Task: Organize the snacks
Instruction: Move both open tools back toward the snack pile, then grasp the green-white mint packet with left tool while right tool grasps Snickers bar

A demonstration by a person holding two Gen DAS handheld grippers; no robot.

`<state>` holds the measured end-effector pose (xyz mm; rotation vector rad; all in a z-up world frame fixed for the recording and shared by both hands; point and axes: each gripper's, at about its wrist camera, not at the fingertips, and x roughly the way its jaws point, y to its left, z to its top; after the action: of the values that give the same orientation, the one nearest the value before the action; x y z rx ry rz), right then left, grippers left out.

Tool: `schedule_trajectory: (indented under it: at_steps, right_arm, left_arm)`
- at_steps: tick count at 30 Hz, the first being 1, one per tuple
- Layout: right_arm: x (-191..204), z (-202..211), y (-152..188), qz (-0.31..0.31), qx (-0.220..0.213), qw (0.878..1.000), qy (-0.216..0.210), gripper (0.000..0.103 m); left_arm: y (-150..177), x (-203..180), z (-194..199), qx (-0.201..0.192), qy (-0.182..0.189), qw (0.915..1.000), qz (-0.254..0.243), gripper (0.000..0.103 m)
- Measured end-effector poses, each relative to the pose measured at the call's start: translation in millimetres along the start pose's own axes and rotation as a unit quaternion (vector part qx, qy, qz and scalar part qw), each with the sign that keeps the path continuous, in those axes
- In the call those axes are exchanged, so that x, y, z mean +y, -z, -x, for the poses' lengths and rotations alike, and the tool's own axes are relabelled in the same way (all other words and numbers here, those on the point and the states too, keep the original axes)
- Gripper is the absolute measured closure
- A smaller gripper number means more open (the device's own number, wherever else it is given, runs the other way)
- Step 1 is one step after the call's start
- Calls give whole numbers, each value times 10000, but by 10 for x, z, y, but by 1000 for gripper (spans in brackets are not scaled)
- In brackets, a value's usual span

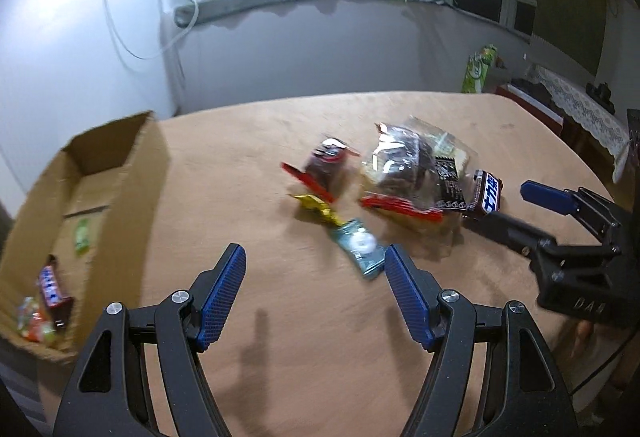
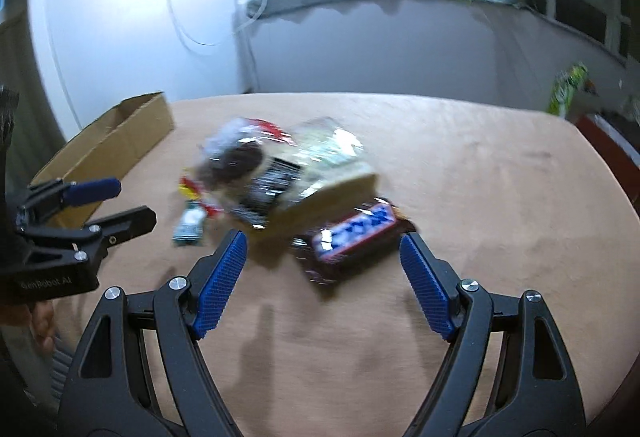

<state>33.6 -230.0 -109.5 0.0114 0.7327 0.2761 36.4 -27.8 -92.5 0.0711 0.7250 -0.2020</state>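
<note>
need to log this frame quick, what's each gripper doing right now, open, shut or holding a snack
left gripper: open, nothing between its pads, above the table short of the snack pile.
right gripper: open, holding nothing, the dark chocolate bar just ahead of its tips.

On the side of my right gripper (image 1: pixel 516 211), seen from my left wrist, I read the raised letters "DAS" on its black body. From my right wrist, the body of my left gripper (image 2: pixel 132 203) carries small pale lettering that looks like "GenRobot.AI", its first letters dim. The chocolate bar (image 1: pixel 486 195) near the table's right edge bears large white Chinese characters on a blue band; I make out "士力架". The dark label on the clear bag (image 1: pixel 416 173) beside it has white print too small to read. The bar in the box (image 1: pixel 50 287) shows white marks, blurred.
</note>
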Motion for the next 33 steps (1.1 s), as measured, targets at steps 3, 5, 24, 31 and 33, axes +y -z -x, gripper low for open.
schedule_trajectory:
  at_steps: [3,5,24,31,33]
  right_arm:
    - [-119,-10,-4,-56,62,9999,78,21]
    - [-172,-25,-10,-98,111,9998,91,21]
    - [-216,-421,-113,-46,643,9979,40,21]
    - [-223,-418,-95,-40,563,9984,-99,42]
    - [-226,-411,-86,-43,526,9985,-137,46]
  left_arm:
    - [-8,-82,-138,138,14,9999,-35,31]
    - [0,-114,-203,215,9,9998,-26,31]
    - [24,-210,-414,363,138,9992,-105,54]
    - [30,-198,-424,274,172,9994,-151,63]
    - [38,-183,-420,231,192,9995,-110,64]
